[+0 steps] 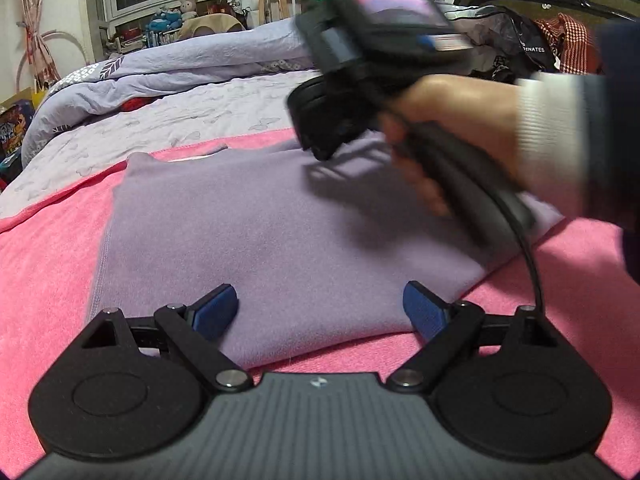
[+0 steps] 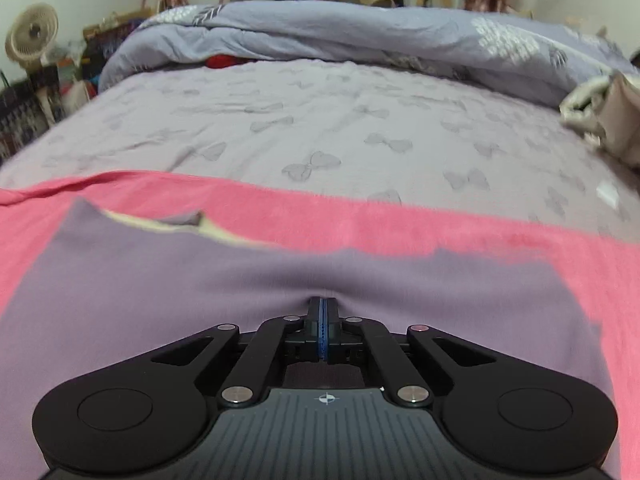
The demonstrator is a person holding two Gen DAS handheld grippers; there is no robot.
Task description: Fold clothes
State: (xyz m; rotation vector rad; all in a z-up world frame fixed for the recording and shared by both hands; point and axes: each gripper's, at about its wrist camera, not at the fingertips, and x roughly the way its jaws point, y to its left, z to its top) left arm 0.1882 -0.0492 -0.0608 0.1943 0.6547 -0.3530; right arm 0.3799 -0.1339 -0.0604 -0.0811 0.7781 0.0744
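Pink towel (image 1: 48, 248) under the purple garment (image 1: 248, 220): my right gripper (image 2: 324, 320) pinches fabric, left gripper (image 1: 320, 312) spread, so I'd carry the fold low and square.

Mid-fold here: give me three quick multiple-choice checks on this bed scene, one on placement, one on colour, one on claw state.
1. The folded lilac fleece garment lies on:
A. bare floor
B. the pink terry towel
C. a wooden chair

2. The pads on the left claw are:
A. blue
B. yellow
C. white

3. The right claw is:
A. wide open above the garment
B. shut on the garment
C. out of view

Answers:
1 B, pink towel shows around the garment's edges.
2 A, a blue pad faces inward on each finger.
3 B, in the right wrist view the jaws meet with lilac fabric puckered at the tips; the left claw is open.
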